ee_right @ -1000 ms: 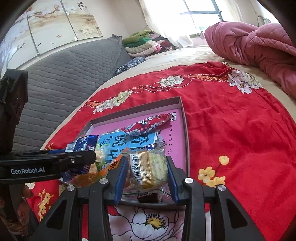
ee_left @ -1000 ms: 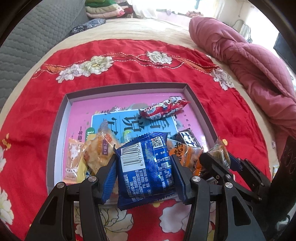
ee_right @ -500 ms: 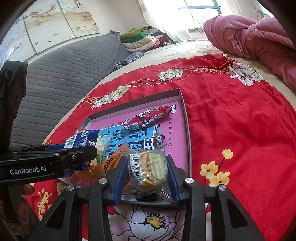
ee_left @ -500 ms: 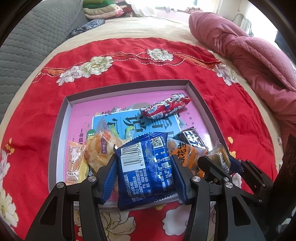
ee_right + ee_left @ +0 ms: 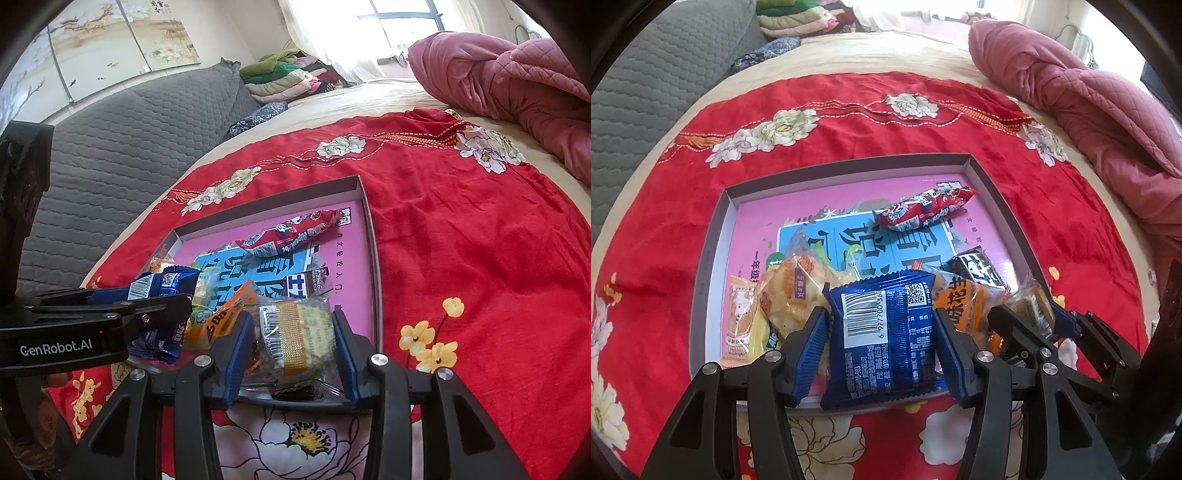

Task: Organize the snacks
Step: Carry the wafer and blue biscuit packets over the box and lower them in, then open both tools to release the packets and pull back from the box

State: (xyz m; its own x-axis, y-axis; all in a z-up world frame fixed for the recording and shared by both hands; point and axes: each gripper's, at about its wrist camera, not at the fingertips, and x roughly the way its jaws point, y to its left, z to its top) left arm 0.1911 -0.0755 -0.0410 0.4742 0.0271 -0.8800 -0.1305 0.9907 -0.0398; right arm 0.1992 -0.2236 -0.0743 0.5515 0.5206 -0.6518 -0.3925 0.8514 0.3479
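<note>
A shallow grey tray (image 5: 849,162) with a pink printed floor lies on a red flowered cloth (image 5: 849,110). My left gripper (image 5: 879,312) holds a blue foil snack packet (image 5: 882,332) over the tray's near rim. Its jaws are opening a little, though both pads still touch the packet's sides. At the tray's near right corner my right gripper (image 5: 291,315) is shut on a clear-wrapped yellow cake (image 5: 299,336). In the tray lie a red packet (image 5: 923,212), an orange packet (image 5: 964,306), a black packet (image 5: 975,267) and a bag of crackers (image 5: 794,291).
A bed carries the red cloth. A bunched pink quilt (image 5: 1089,110) lies at the far right and a grey quilted backrest (image 5: 129,140) runs along the left. Folded clothes (image 5: 280,74) are stacked at the far end. Part of a hand (image 5: 48,424) shows under the left gripper.
Both grippers stay where they were with the same packets between their pads. The tray and the snacks in it have not moved.
</note>
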